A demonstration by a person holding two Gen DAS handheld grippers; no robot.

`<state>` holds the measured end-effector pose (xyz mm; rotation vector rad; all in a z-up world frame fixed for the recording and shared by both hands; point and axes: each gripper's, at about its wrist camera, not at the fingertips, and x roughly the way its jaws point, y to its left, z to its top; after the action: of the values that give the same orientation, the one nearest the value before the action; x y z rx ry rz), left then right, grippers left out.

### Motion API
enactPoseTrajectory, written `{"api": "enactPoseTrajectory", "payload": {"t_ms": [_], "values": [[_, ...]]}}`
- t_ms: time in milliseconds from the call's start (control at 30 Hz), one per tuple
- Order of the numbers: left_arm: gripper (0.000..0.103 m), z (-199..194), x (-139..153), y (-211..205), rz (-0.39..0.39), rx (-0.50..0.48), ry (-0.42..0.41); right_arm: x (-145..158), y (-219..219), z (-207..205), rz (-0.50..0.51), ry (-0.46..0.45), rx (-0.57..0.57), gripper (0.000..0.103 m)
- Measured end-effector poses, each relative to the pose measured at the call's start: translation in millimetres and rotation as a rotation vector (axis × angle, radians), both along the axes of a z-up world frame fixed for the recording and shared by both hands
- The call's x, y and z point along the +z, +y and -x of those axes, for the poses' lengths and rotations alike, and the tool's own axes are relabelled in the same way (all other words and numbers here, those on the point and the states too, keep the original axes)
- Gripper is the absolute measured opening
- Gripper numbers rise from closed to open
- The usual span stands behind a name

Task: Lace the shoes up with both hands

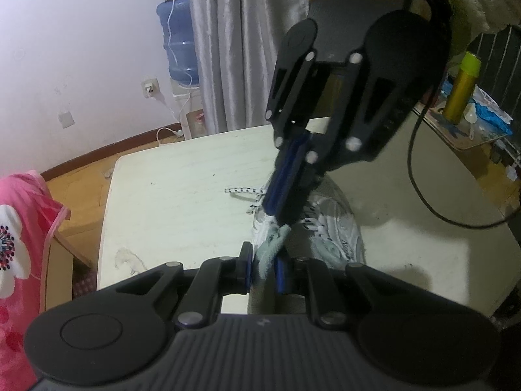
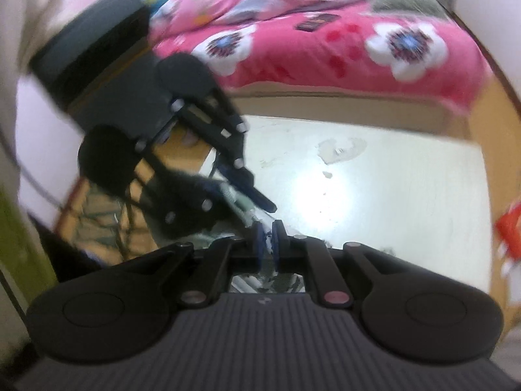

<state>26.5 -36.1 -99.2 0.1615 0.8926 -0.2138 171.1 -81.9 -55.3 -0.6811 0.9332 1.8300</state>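
No readable text (only blurs)

My left gripper (image 1: 263,272) tilts steeply downward, its jaws nearly together and pinching a pale green fabric tongue (image 1: 270,251); my right gripper (image 2: 266,239) tilts down likewise, crossing just above the left, its jaws a narrow slit apart around a white speckled lace (image 2: 267,244)

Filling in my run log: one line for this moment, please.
left hand-held gripper: grips shoe tongue | right hand-held gripper: pinches lace
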Motion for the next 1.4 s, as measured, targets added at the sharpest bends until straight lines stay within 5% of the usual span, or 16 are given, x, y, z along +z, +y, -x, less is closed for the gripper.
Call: {"api": "enactPoseTrajectory", "payload": {"t_ms": [200,433,667,833,1133,1400], "values": [[0.015,-0.3,1.2,-5.6,-0.030,0.004,0.001,-11.4,-0.2,-10.3,0.064,0.137,-0.197,0.006],[0.013,1.6,2.4,-20.8,-0.089,0.006,-0.006,-16.9,-9.3,-6.6,0.114,0.195,-0.395,0.008],[0.013,2.9,3.7,-13.7,-0.083,0.004,-0.004,-5.7,-17.8,17.1,0.030,-0.011,-0.261,0.018],[0.013,2.7,4.4,-14.2,-0.090,0.004,-0.003,-0.7,-21.0,16.9,0.020,-0.040,-0.223,0.022],[0.013,2.8,4.6,-17.1,-0.101,0.002,-0.005,-6.8,-15.1,10.4,0.047,0.011,-0.209,0.022],[0.013,3.6,3.5,-19.3,-0.102,0.008,-0.008,-9.5,-11.9,-7.5,0.114,0.148,-0.307,0.019]]}}
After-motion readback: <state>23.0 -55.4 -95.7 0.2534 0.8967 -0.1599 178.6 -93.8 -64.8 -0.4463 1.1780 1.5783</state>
